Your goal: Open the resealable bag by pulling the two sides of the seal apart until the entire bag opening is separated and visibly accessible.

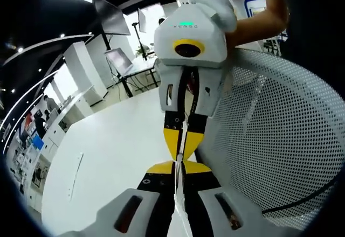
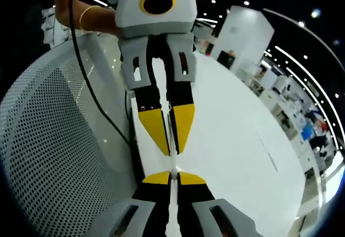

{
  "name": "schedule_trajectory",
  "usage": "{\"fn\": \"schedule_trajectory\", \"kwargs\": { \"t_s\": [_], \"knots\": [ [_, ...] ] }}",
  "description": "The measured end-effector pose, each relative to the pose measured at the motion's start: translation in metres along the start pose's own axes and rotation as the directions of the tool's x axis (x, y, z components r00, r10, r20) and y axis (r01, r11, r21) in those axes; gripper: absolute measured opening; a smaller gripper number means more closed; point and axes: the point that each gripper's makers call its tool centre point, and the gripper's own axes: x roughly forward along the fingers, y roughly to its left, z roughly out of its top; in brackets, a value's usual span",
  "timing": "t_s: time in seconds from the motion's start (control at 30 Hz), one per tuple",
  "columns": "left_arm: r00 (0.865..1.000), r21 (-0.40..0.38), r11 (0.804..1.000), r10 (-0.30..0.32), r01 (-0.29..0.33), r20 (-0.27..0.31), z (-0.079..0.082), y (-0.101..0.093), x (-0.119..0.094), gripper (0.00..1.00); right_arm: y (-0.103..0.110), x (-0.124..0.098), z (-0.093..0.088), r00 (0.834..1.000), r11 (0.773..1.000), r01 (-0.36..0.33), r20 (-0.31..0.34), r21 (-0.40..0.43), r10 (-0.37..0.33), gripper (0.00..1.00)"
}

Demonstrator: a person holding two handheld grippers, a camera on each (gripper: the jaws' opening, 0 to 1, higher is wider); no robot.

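The resealable bag (image 1: 180, 210) is clear and thin, and I see it edge-on as a pale strip running between the jaws. My left gripper (image 1: 178, 165) rises from the bottom of the left gripper view, its yellow tips shut on the bag. My right gripper (image 1: 183, 150) comes down from above, tip to tip with it, also shut on the film. In the right gripper view the right gripper (image 2: 172, 173) is shut at the bottom. The left gripper (image 2: 171, 150) faces it from above. The bag (image 2: 171, 130) shows there as a thin line between the yellow fingers. Its body and seal are hard to make out.
A white perforated curved shell (image 1: 280, 129) (image 2: 48, 140) stands close beside the grippers. The white table (image 1: 118, 140) (image 2: 232, 140) stretches out on the other side. A black cable (image 2: 91, 91) hangs over the shell. A person's arm (image 1: 264, 16) (image 2: 91, 19) holds the opposite gripper.
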Motion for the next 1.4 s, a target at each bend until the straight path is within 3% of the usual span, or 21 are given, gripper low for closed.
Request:
{"fn": "schedule_trajectory", "kwargs": {
  "t_s": [0.57, 0.8, 0.93, 1.4],
  "knots": [
    [1.000, -0.001, 1.000, -0.003, 0.003, 0.003, -0.001, -0.002, 0.006, 0.00, 0.000, 0.001, 0.000, 1.000, 1.000, -0.003, -0.007, -0.011, 0.003, 0.00],
    [1.000, -0.005, 1.000, 0.017, -0.016, 0.011, 0.000, -0.002, 0.001, 0.00, 0.001, 0.001, 0.005, 1.000, 1.000, -0.011, 0.029, 0.027, 0.011, 0.00],
    [0.998, 0.013, 0.998, 0.062, -0.062, 0.014, 0.002, -0.001, -0.006, 0.00, -0.001, -0.001, 0.010, 0.998, 0.999, -0.005, 0.063, 0.049, 0.002, 0.00],
    [0.997, -0.027, 0.997, 0.073, -0.072, 0.021, 0.001, 0.001, -0.009, 0.00, -0.002, 0.001, 0.004, 1.000, 0.999, -0.003, 0.031, 0.051, 0.001, 0.00]
  ]
}}
